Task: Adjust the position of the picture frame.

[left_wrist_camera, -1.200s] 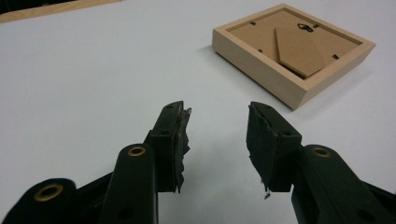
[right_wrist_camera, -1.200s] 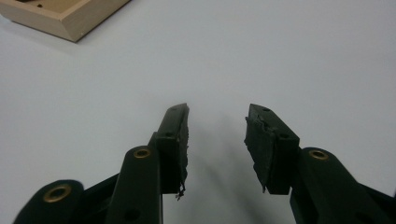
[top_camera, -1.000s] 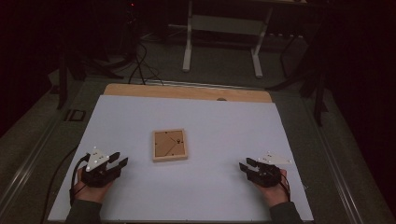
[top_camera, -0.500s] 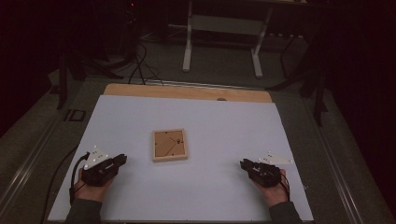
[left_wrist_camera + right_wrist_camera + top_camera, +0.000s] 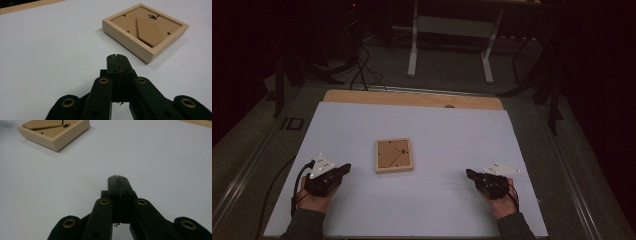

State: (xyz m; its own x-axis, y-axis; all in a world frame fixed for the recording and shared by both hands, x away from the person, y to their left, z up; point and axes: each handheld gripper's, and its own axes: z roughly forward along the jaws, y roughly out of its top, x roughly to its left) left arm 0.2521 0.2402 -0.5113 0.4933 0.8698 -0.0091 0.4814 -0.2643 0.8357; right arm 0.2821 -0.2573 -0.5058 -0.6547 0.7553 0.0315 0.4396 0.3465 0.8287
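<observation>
Near the front left corner of the white rectangular worktop (image 5: 437,125), the left gripper (image 5: 346,167), a black two-jaw tool with a grey three-cornered plate on top, is held in the person's left hand (image 5: 314,200). Its jaws are pressed together with nothing between them, and they aim toward the middle of the worktop. In the left gripper view the closed tips (image 5: 116,57) sit just above the bare white surface, with the frame a little ahead and to their right.

The small square picture frame of pale wood (image 5: 394,155) lies flat and face down at the middle of the worktop, well apart from both grippers. Its brown backing board faces up, with a dark metal hanger (image 5: 152,17) and a folded stand leg (image 5: 147,30). The frame is nearly square, its slightly longer sides running from the front edge toward the back edge.

Near the front right corner, the right gripper (image 5: 469,173), a like black tool in the right hand (image 5: 502,202), also has its jaws pressed together on nothing, pointing left toward the frame. In the right gripper view the frame (image 5: 53,131) lies far off at upper left.
</observation>
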